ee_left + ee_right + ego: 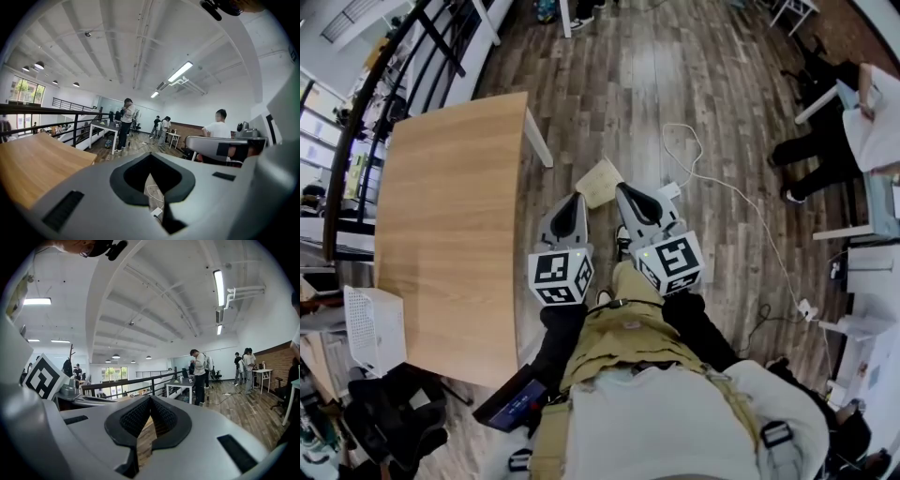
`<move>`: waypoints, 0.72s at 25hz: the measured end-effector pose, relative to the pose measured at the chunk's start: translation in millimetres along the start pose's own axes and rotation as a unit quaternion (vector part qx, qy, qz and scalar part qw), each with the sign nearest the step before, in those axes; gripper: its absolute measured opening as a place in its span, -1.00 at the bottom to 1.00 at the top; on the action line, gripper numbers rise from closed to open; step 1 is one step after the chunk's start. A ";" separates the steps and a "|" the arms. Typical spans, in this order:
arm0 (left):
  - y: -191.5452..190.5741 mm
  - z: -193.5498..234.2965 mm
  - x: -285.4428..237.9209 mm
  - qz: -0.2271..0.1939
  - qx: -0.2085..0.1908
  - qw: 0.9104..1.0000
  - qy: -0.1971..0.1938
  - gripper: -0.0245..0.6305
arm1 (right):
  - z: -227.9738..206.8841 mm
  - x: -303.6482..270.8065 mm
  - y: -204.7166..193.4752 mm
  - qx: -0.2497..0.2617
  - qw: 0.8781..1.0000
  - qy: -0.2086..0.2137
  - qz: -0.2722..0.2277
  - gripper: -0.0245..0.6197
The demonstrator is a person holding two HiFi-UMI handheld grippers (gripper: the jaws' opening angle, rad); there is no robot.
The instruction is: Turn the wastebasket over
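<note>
Jaws of left gripper (577, 197) and right gripper (622, 187) pressed together, empty, likely since perforated wastebasket (375, 323) sits well left of both, unreached.

a seated person (811, 150) is cut off at right; white wastebasket (373, 328) pose unclear.

**Matt plastic, smooth wood**

Your left gripper (578, 199) and right gripper (622, 187) have matt grey plastic shells. The right one's black pads (133, 419) look ribbed and rubbery. The pale wooden tabletop (450, 234) is smooth, and the dark plank floor (628, 84) is faintly glossy.
</note>
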State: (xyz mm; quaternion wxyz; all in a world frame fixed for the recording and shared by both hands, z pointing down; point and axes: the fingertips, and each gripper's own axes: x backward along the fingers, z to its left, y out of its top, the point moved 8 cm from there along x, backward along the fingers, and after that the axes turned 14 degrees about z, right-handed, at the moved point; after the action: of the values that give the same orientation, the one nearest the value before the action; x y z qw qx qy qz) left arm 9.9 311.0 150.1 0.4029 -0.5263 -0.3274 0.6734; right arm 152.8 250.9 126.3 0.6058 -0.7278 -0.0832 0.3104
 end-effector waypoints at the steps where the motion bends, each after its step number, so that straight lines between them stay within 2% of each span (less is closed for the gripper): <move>1: 7.7 4.8 -11.1 0.000 0.000 1.000 0.004 -0.92 | -9.3 -10.7 5.5 0.000 1.000 0.003 -0.002 -0.86; 9: 71.3 19.1 -118.3 0.006 -0.007 1.000 0.013 -0.93 | -105.9 -84.9 45.4 -0.005 1.000 0.021 -0.013 -0.86; 13: 87.8 23.1 -158.3 0.021 -0.006 1.000 0.018 -0.92 | -145.0 -111.5 52.3 -0.009 1.000 0.027 -0.005 -0.86; 18: 94.7 33.0 -191.3 0.044 0.002 0.999 0.030 -0.92 | -172.7 -139.0 51.0 -0.023 0.999 0.042 0.014 -0.86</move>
State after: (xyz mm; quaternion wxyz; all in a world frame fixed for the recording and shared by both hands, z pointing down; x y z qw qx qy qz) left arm -17.7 97.1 161.0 0.3839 -0.5592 -0.2902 0.6750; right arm 125.0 25.6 140.2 0.5873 -0.7550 -0.0545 0.2866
